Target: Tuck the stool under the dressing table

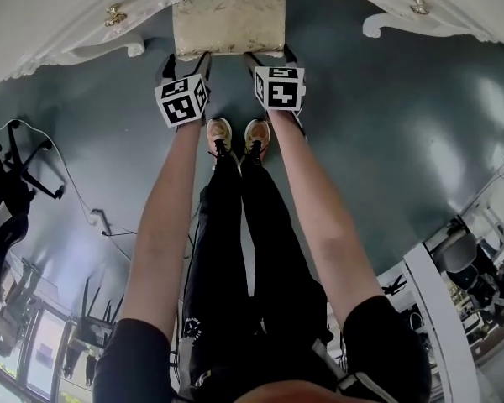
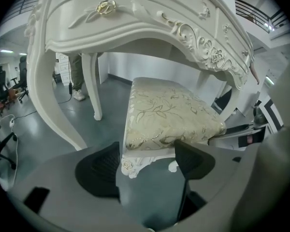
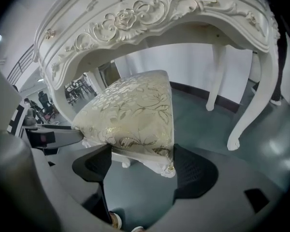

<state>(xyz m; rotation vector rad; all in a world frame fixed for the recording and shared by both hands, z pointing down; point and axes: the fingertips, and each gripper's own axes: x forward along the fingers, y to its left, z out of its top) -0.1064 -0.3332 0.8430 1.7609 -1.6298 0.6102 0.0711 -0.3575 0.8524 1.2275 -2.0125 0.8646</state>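
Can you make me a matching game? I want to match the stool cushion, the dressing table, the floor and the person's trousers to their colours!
Things:
1. stool cushion
2. dressing table
3. floor
4. trousers

Colours:
A. black
B. grey-blue
C. cream with gold leaves
D. white

Right pairs: 1-C, 2-D, 3-B, 4-A.

In the head view the dressing table [image 1: 50, 15] (cropped above) hides the far end of the stool [image 1: 228, 23].
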